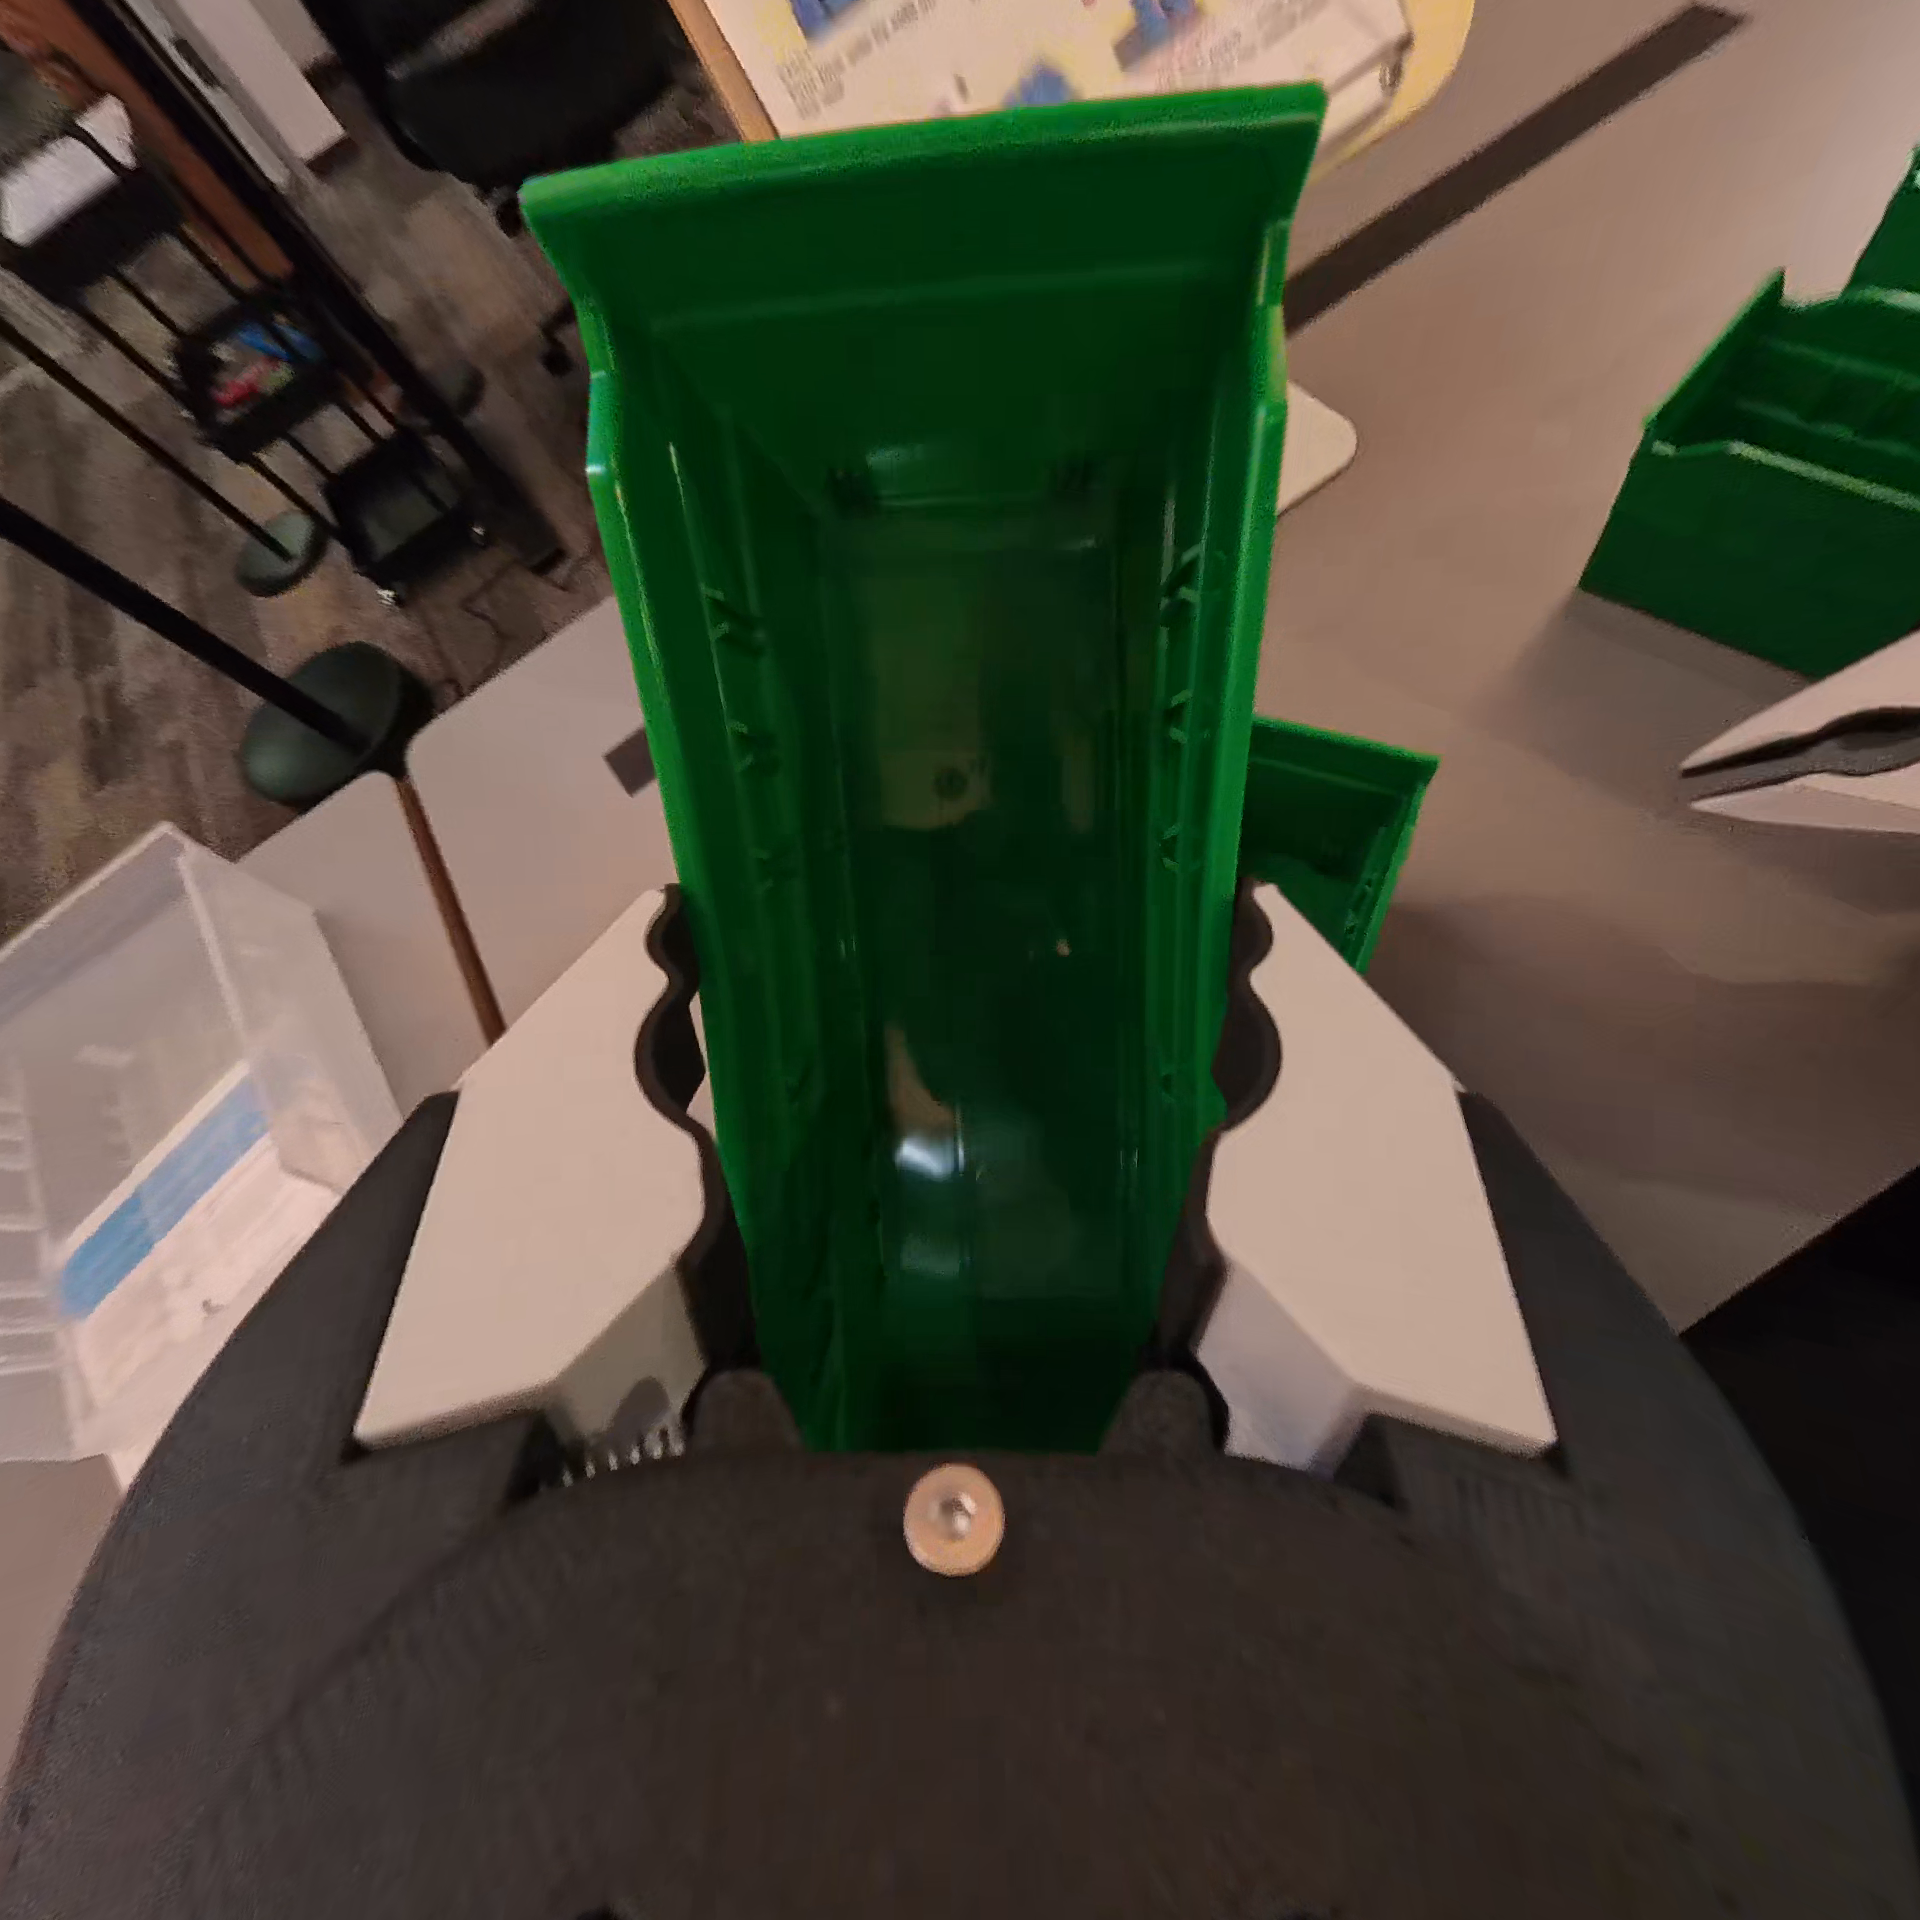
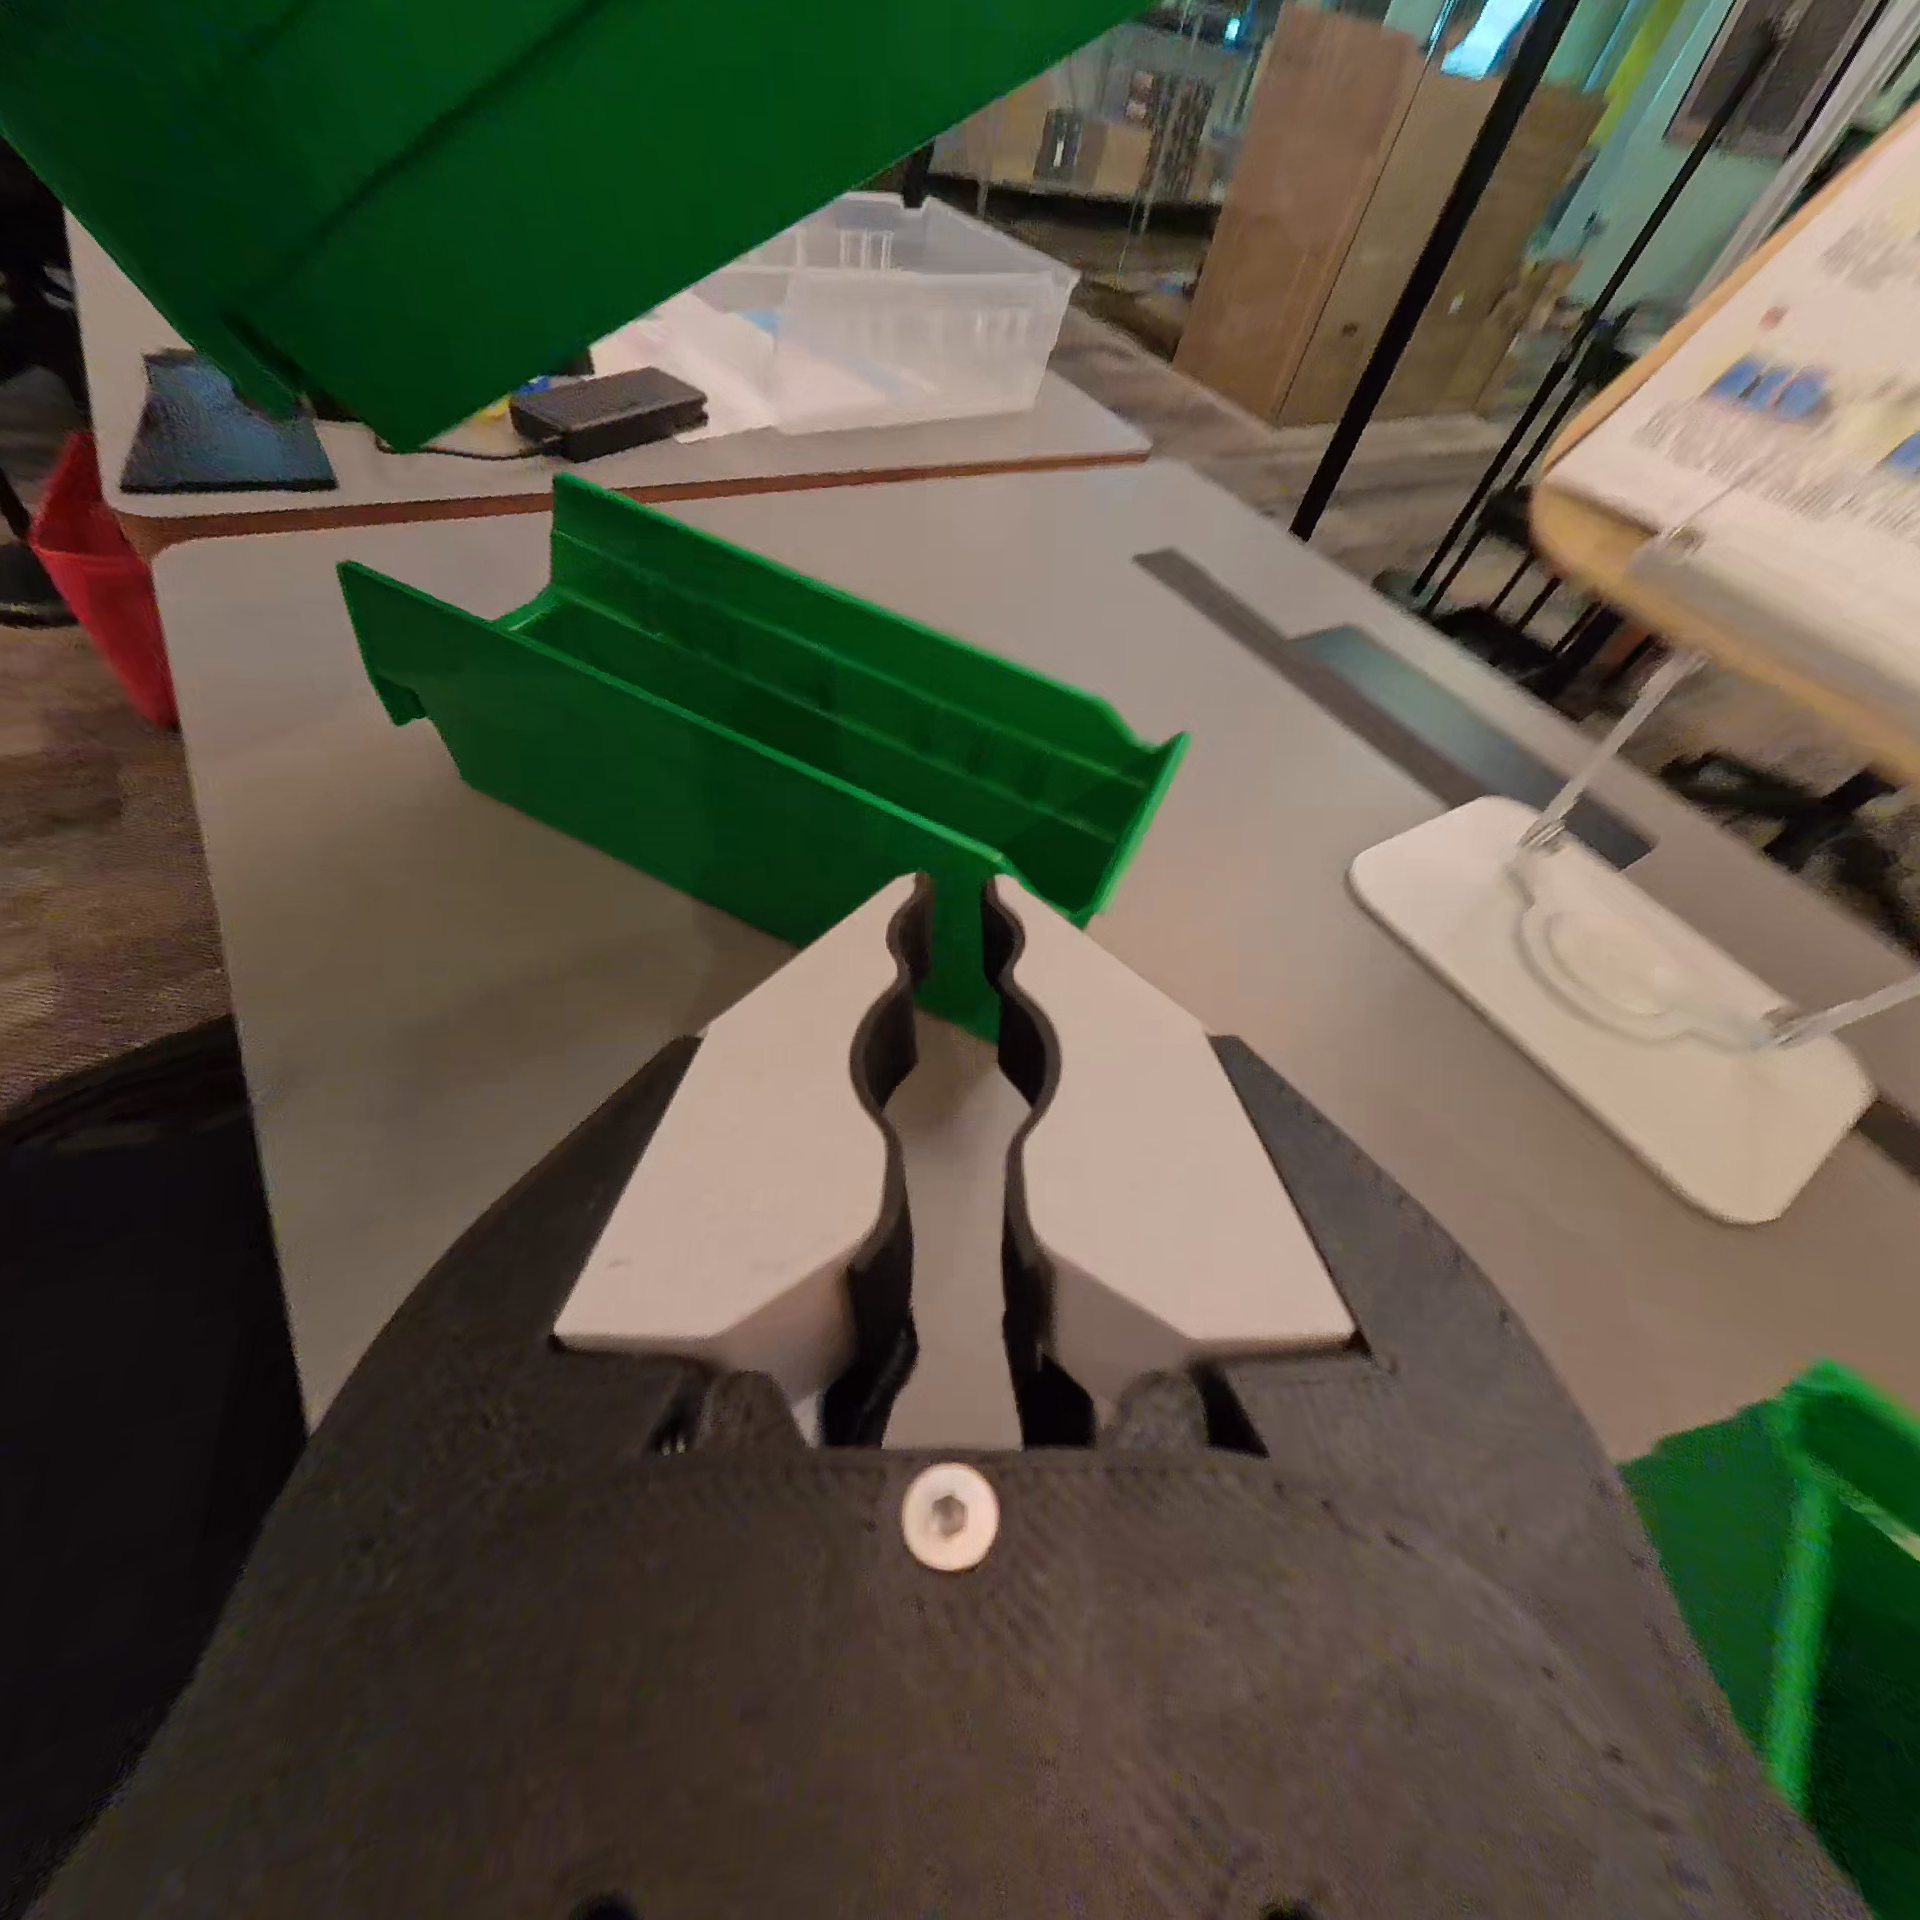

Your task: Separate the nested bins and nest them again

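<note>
My left gripper (image 1: 961, 904) is shut on a long green bin (image 1: 935, 520) and holds it in the air, its open inside facing the camera. This bin shows at the top left of the right wrist view (image 2: 468, 177). My right gripper (image 2: 956, 904) is shut on the near side wall of a second green bin (image 2: 727, 727), which stands on the grey table (image 2: 416, 987). Part of that bin shows below the lifted one in the left wrist view (image 1: 1340, 831). A third green bin (image 1: 1766, 499) stands to the right and also shows in the right wrist view (image 2: 1818, 1610).
A white stand base with a clear acrylic holder (image 2: 1610, 997) carries a tilted sign board (image 2: 1766, 416) at the right. A clear plastic container (image 2: 914, 301) and a black device (image 2: 608, 410) lie on the far table. A red tub (image 2: 99, 582) stands off the table's left edge.
</note>
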`<act>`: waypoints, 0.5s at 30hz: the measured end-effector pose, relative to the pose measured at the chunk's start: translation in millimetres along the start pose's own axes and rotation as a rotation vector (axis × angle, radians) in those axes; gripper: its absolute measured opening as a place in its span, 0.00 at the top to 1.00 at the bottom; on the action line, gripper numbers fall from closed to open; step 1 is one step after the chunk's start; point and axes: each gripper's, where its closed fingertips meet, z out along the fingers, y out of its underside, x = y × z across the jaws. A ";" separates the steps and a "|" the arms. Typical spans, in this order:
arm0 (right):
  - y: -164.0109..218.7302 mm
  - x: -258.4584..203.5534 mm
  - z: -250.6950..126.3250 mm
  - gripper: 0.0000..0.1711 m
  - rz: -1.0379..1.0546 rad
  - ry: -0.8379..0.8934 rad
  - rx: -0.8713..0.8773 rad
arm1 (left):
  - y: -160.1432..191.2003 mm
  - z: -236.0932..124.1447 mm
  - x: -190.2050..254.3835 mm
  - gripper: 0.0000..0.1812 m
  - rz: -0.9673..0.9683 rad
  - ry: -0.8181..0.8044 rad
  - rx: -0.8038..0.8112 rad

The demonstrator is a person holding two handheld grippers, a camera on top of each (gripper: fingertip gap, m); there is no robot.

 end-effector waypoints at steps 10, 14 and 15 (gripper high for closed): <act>-70.2 91.9 -78.1 0.76 -0.051 0.211 0.111 | -47.0 -1.3 131.8 0.44 -0.009 0.239 -0.008; -75.3 142.0 -116.2 0.59 0.076 0.266 0.151 | -43.0 45.8 195.6 0.44 -0.019 0.367 -0.066; -74.0 152.2 -124.2 0.57 0.099 0.278 0.153 | -40.1 59.1 211.6 0.44 -0.008 0.397 -0.087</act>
